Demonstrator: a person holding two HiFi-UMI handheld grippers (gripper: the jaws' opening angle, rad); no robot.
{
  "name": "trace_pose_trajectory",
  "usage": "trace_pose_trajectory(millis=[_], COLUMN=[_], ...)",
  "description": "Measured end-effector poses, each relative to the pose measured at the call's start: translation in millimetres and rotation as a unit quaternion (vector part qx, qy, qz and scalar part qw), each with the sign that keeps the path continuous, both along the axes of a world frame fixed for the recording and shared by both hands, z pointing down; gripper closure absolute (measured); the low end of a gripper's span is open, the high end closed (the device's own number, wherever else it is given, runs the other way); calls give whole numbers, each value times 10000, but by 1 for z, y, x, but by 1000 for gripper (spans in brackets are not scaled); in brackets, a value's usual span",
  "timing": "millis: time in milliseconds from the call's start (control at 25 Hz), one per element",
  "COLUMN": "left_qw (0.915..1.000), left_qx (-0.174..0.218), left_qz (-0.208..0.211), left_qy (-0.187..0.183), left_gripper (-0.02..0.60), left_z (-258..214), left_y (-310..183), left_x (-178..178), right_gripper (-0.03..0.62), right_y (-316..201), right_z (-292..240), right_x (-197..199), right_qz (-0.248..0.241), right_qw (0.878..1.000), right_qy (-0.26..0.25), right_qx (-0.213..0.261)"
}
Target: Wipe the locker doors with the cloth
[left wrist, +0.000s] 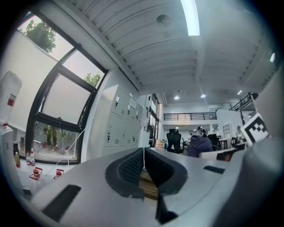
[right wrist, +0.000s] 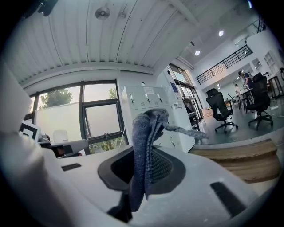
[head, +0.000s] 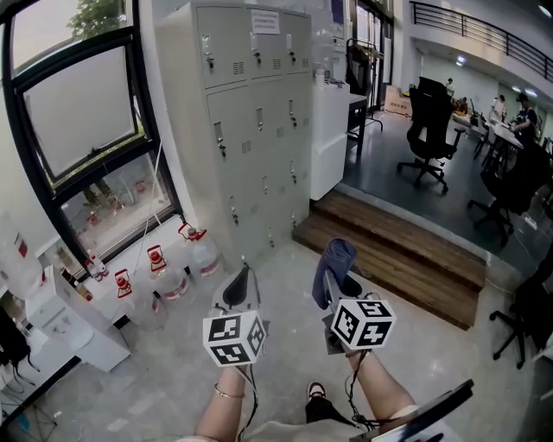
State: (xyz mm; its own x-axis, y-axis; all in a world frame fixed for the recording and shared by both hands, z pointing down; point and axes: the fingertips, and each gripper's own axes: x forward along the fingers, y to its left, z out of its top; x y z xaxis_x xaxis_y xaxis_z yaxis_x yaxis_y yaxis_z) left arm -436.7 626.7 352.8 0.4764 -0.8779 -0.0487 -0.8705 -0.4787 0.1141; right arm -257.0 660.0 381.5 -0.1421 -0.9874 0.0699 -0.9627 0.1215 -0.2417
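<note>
Cloth (right wrist: pixel 144 142), blue-grey and folded into a thick wad, stands clamped between the jaws of my right gripper (right wrist: pixel 144 172); a loose tail of it flops over toward the right. From the head view the same cloth (head: pixel 336 256) rises above my right gripper (head: pixel 332 292), held in the air well apart from the lockers (head: pixel 256 112) and touching none of their doors. My left gripper (left wrist: pixel 143 165) has its jaws pressed together with only a thin seam between the ribbed pads, and nothing is caught in them; in the head view it (head: pixel 243 278) hangs just beside the right one, over the pale floor (head: pixel 285 363).

Writing is scarce. A white paper notice (head: pixel 264 22) is stuck on a top locker door, but its print is too small for me to read. Several clear water jugs (head: pixel 201 252) with red labels sit on the floor between the lockers and the window (head: pixel 82 112); their lettering is also too small to make out. Each marker cube (head: pixel 233 338) carries only black-and-white square patterns, no words. A wooden step (head: pixel 389 250) lies right of the lockers, and a black office chair (head: pixel 430 121) stands beyond it.
</note>
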Motion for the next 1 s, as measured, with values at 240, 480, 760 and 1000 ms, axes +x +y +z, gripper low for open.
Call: trace_pose_trajectory(millis=[240, 480, 760, 1000], left_qw=[10000, 9998, 9999, 10000], left_qx=[3, 64, 30, 93], left_qz=[-52, -112, -84, -6], left_qy=[27, 121, 113, 28], left_gripper=[572, 572, 572, 572], left_z=[1, -8, -9, -11], left_y=[-44, -107, -177, -229], left_x=[15, 47, 101, 145], right_gripper=[549, 550, 550, 549], right_y=[-43, -105, -172, -223], right_z=[2, -9, -12, -8], right_x=[18, 58, 117, 164], right_qz=[-15, 40, 122, 225], right_qw=[10000, 9999, 9998, 9997], right_qy=[4, 91, 99, 39], right_qx=[31, 106, 94, 76])
